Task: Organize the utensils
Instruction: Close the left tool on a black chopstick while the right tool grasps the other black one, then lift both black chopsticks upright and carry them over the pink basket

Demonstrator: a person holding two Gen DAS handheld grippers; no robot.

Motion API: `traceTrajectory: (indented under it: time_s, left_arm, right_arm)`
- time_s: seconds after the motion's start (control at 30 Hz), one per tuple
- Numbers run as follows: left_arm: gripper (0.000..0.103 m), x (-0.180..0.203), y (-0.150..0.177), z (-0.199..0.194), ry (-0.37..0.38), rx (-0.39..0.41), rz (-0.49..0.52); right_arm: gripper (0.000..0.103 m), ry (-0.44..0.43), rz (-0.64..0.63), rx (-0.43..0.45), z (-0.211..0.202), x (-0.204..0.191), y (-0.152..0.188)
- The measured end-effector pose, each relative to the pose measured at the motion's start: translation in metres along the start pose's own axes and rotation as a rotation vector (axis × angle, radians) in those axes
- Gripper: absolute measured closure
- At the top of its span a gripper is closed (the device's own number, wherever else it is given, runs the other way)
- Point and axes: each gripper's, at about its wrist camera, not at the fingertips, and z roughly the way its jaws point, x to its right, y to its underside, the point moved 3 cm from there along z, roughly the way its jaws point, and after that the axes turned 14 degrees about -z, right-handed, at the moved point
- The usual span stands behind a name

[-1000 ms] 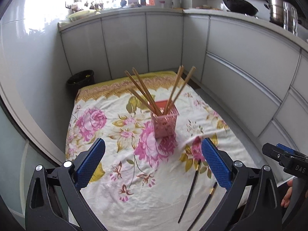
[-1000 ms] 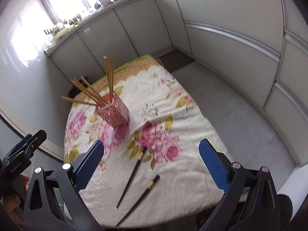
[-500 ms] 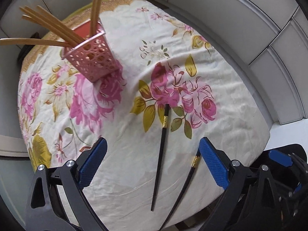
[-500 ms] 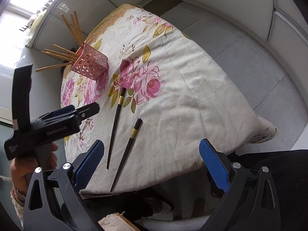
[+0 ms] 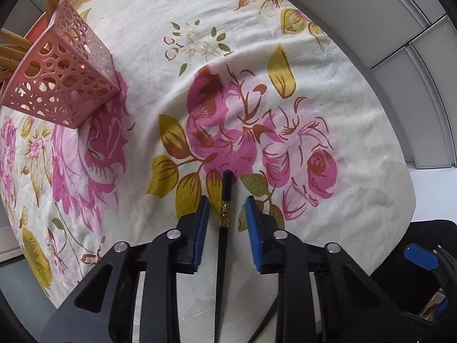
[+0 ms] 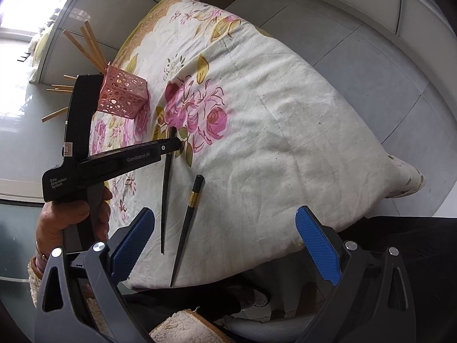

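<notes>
A black chopstick with a gold band lies on the floral cloth, between the blue pads of my left gripper. Its jaws are closing, and a narrow gap still shows on each side of the stick. The right wrist view shows the same left gripper pointing down over that chopstick. A second black chopstick lies beside it, nearer the table's front edge. My right gripper hangs wide open above the front edge with nothing between its fingers. A pink perforated holder holds several wooden chopsticks.
The cloth drapes over the table's edge toward a grey tiled floor. White cabinet fronts curve round the far side. A person's hand holds the left gripper's handle. A beige towel lies below the front edge.
My left gripper has dropped toward the cloth, tipped downward, and its jaws have narrowed from wide open around the black chopstick. The right gripper has sunk and tilted down, still open.
</notes>
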Motion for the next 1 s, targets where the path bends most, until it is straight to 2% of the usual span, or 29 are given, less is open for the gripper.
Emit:
traceTrajectory:
  time_s: [0.07, 0.3, 0.47, 0.53, 0.6, 0.63, 0.67, 0.7, 0.73, 0.83, 0.93, 1.0]
  left_arm:
    - [0.097, -0.001, 0.000, 0.000, 0.000, 0.010, 0.015]
    - [0.097, -0.034, 0.012, -0.011, 0.041, 0.075, -0.016]
    - [0.097, -0.079, 0.030, -0.038, 0.073, 0.172, -0.078]
    - [0.097, -0.097, 0.038, -0.052, 0.113, 0.215, -0.110]
    - [0.097, -0.112, 0.045, -0.065, 0.133, 0.264, -0.130]
    - [0.097, -0.118, 0.049, -0.071, 0.140, 0.286, -0.138]
    - [0.097, -0.124, 0.053, -0.077, 0.150, 0.306, -0.144]
    - [0.097, -0.130, 0.056, -0.081, 0.159, 0.324, -0.149]
    - [0.097, -0.133, 0.059, -0.086, 0.166, 0.337, -0.153]
    - [0.097, -0.138, 0.064, -0.093, 0.203, 0.360, -0.160]
    - [0.097, -0.142, 0.069, -0.095, 0.202, 0.376, -0.166]
    - [0.097, -0.145, 0.071, -0.097, 0.216, 0.384, -0.175]
  right_arm:
    - [0.007, 0.005, -0.007, -0.011, 0.004, -0.004, -0.002]
    - [0.007, 0.075, -0.044, -0.078, 0.027, -0.029, -0.014]
    - [0.007, 0.103, -0.013, -0.167, 0.058, -0.046, -0.017]
    - [0.010, 0.133, 0.001, -0.190, 0.068, -0.051, -0.018]
    - [0.017, 0.181, 0.013, -0.204, 0.078, -0.055, -0.018]
    - [0.031, 0.201, 0.018, -0.221, 0.084, -0.057, -0.018]
    - [0.037, 0.232, 0.021, -0.234, 0.088, -0.059, -0.019]
    - [0.046, 0.263, 0.018, -0.208, 0.089, -0.064, -0.021]
    - [0.058, 0.290, 0.009, -0.217, 0.093, -0.068, -0.022]
    - [0.060, 0.365, -0.003, -0.215, 0.101, -0.079, -0.022]
    - [0.063, 0.443, -0.037, -0.185, 0.106, -0.088, -0.018]
    - [0.091, 0.455, -0.050, -0.153, 0.107, -0.090, -0.018]
